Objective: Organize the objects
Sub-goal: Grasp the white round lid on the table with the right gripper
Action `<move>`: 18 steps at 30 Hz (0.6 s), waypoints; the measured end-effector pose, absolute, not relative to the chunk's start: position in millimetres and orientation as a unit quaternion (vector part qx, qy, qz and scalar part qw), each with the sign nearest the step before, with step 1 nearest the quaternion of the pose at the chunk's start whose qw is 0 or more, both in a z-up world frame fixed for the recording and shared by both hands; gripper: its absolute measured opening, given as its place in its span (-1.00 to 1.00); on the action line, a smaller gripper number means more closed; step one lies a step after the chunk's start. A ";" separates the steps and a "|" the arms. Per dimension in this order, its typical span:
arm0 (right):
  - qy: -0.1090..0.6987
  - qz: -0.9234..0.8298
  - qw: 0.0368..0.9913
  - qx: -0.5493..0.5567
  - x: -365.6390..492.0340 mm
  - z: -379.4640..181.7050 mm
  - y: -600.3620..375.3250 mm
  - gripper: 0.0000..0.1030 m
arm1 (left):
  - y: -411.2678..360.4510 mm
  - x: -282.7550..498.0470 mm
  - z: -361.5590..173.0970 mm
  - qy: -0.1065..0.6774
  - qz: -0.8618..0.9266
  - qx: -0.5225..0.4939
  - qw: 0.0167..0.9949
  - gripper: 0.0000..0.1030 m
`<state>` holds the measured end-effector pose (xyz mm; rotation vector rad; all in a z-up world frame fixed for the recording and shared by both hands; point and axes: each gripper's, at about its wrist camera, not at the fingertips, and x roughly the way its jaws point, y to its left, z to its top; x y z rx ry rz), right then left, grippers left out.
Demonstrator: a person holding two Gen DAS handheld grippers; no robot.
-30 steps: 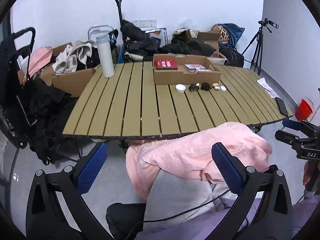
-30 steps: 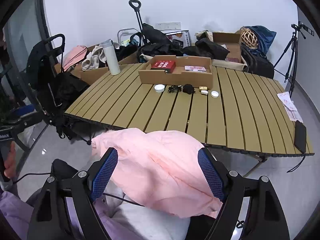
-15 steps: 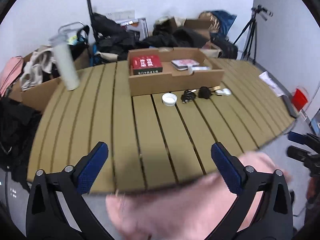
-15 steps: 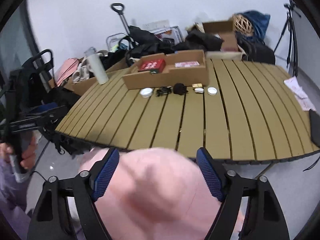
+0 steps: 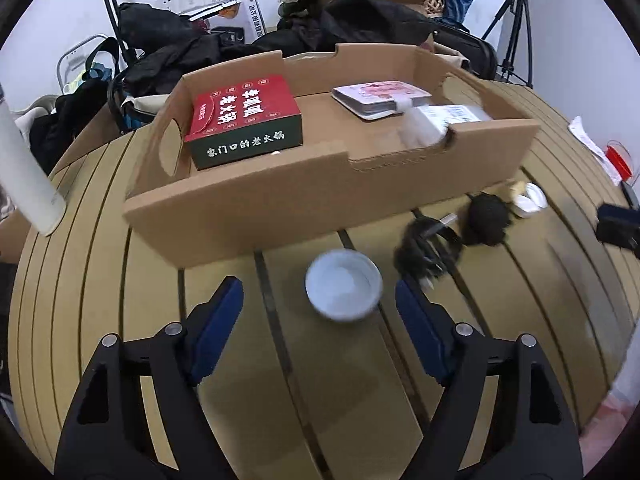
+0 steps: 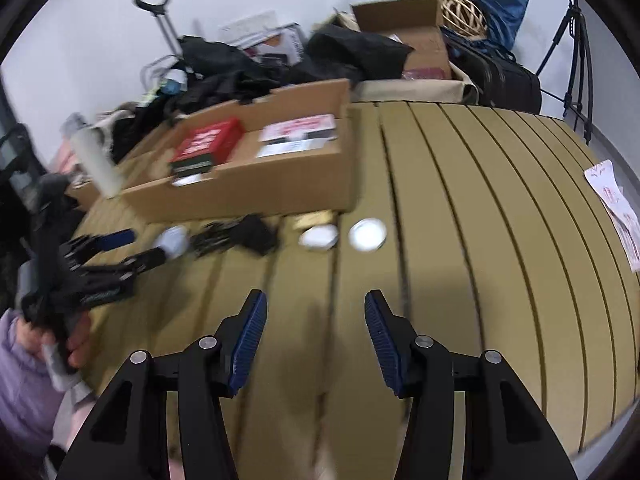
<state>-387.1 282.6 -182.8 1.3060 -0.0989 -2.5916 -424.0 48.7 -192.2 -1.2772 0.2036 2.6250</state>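
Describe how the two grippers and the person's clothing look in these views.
Both the left gripper and right gripper have matte black angular frames with silver rivets and ribbed blue pads. The hand holding the left one emerges from a lilac puffy sleeve.

Both views are evenly lit by soft, cool indoor light with no harsh glare; the white wall behind looks flat and bright. Each fisheye picture is framed by a black circular border, and straight slats of the worktop (image 5: 120,320) bow outward toward the edges. In the left wrist view, the left tool (image 5: 318,308) is sharp, while the white dish (image 5: 343,291) just ahead of it and the dark things beyond are smeared by motion blur. In the right wrist view, the right tool (image 6: 314,328) is crisp; everything ahead is streaked sideways. A faint shadow lies on the slats just ahead of its fingers (image 6: 250,338).
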 end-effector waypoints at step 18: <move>0.026 -0.887 0.093 0.452 -443.7 -228.2 274.3 -0.39 | 45.1 -427.2 -200.7 0.029 0.892 -0.432 0.131 -0.29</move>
